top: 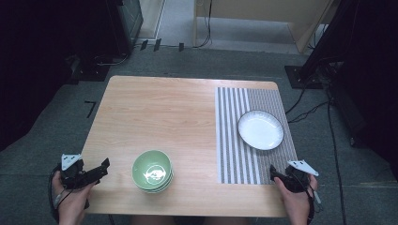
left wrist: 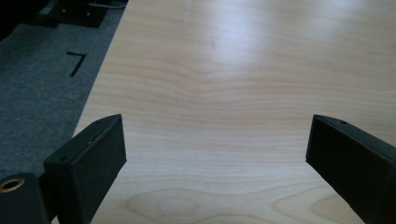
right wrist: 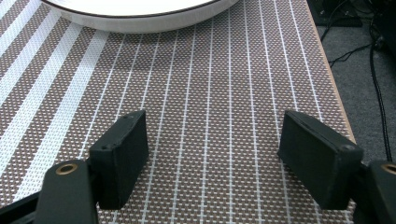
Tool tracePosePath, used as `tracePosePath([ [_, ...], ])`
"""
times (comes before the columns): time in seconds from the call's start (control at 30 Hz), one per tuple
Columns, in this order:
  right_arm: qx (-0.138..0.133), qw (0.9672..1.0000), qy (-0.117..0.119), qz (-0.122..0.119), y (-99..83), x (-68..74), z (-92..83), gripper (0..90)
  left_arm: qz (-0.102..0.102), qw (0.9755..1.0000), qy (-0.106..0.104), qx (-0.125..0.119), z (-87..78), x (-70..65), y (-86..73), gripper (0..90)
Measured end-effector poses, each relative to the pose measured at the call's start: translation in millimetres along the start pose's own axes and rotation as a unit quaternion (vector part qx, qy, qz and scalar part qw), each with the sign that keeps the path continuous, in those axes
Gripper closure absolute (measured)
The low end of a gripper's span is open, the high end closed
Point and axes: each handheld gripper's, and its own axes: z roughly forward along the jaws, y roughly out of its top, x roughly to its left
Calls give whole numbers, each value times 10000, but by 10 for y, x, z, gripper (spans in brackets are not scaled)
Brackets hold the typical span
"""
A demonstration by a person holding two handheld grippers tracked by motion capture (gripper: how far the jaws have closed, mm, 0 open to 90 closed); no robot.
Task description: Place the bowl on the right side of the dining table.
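with both the left gripper [top: 104, 165] and right gripper [top: 272, 170] fingers spread empty, a careless reach could tip the stacked pale green ceramic bowls [top: 151, 171] off the near edge of the light wooden bench [top: 159, 112].

I saw my left gripper [top: 104, 165] and right gripper [top: 272, 171], both black with blocky matte jaws, brass-ringed screw holes at their bases, grey three-cornered plates on top, and dark cables trailing near the table [top: 159, 108] edge.
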Motion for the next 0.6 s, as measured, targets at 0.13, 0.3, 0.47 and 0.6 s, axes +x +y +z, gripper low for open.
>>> tracePosePath([
  [0.13,1,10000,0,2,0,0,0,235,51,9995,-263,-166,-123,-107,100,63],
  [0.3,3,10000,2,7,1,0,1,234,-22,9982,-446,-401,-254,-197,181,152],
  [0.47,3,10000,2,11,2,0,2,232,8,9951,-832,-531,-362,-324,243,158],
  [0.6,2,10000,1,17,2,0,3,230,208,9929,-1032,-547,-408,-489,249,317],
])
